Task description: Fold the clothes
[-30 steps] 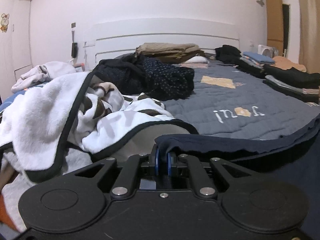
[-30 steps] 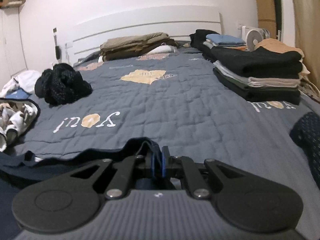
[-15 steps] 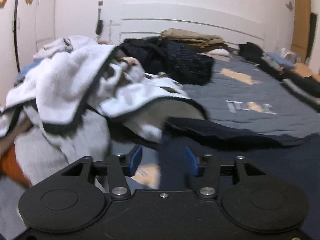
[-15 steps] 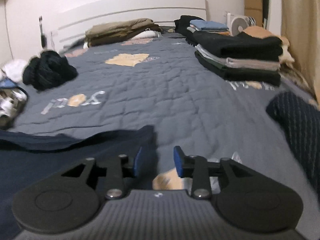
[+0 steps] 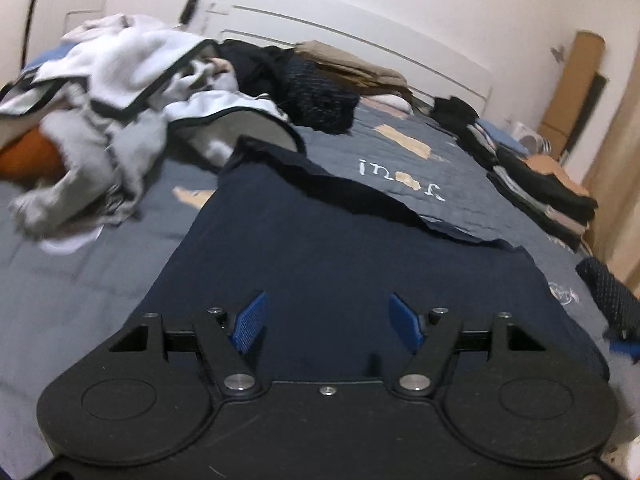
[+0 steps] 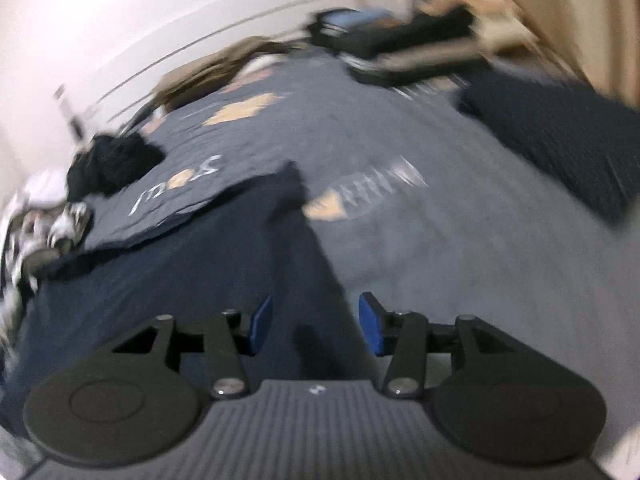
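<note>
On the grey quilted bedspread with its pale lettering lies a dark navy cloth garment, spread out flat just ahead of both tools, its far edge ragged and slightly rumpled toward the lettering. Above that garment the left gripper hovers with its blue-padded jaws spread wide and nothing between them; the right gripper hangs over the garment's right-hand edge, jaws likewise parted and empty, though that view is smeared by motion. Beyond the navy garment to its left sits a loose heap of white fleece with dark trim, grey cloth and something orange, plainly unfolded, and farther back a crumpled black and dotted dark bundle. Along the bedspread's right side, well apart from the navy garment, run tidy stacks of folded black, grey and tan clothes, with a tan folded pile near the white headboard. Judging by this, a good share of the clothes lies folded, the heap remains to be done, and the navy piece lies flat, whether laid out for folding or partway through it I cannot tell.
</note>
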`<action>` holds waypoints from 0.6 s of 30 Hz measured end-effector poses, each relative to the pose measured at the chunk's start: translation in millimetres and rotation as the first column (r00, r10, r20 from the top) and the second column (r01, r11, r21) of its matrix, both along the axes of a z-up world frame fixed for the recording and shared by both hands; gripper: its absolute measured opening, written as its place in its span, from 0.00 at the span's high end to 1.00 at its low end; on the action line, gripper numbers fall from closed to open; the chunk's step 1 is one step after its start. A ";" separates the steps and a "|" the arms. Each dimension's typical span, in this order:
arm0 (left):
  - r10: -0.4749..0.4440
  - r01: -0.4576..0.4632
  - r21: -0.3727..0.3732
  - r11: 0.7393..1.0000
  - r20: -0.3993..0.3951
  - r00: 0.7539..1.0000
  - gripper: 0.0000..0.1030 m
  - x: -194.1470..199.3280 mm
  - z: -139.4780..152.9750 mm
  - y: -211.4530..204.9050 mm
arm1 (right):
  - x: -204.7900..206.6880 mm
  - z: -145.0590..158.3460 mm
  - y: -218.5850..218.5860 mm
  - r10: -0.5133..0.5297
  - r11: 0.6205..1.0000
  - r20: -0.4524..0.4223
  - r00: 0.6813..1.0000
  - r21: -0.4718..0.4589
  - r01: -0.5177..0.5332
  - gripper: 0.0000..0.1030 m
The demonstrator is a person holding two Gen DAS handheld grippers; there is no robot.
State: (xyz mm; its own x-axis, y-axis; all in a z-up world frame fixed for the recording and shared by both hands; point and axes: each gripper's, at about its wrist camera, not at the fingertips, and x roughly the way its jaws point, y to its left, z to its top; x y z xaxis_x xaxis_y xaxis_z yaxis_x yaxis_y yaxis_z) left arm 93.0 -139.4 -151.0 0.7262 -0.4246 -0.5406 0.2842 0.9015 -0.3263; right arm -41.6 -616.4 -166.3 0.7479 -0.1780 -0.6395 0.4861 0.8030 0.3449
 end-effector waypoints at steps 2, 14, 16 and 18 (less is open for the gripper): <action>0.028 -0.028 -0.033 0.999 -0.005 1.000 0.35 -6.8 2.0 5.1 | -20.1 -6.2 -7.5 -0.039 0.992 0.007 0.999 0.124 0.038 0.55; -0.170 0.168 -0.083 0.982 -0.016 0.985 0.34 -37.0 -0.4 -39.9 | -38.7 -51.5 -0.4 -0.130 0.835 0.070 0.989 0.545 0.072 0.55; -0.233 0.233 -0.053 0.971 -0.005 0.972 0.34 -42.6 -3.9 -56.8 | -38.0 -57.2 -3.2 -0.177 0.817 0.081 0.981 0.568 0.101 0.55; -0.296 0.296 -0.021 0.955 0.003 0.955 0.34 -48.2 -7.4 -73.6 | -36.6 -62.9 -6.2 -0.217 0.785 0.092 0.972 0.608 0.118 0.55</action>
State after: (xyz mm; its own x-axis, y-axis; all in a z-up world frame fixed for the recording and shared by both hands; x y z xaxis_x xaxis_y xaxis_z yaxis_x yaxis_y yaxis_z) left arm 44.7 -213.0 -158.4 0.5665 -0.6318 -0.5290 0.5372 0.7700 -0.3443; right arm -78.2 -622.6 -229.1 0.8362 0.0691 -0.5440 0.4967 0.3251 0.8047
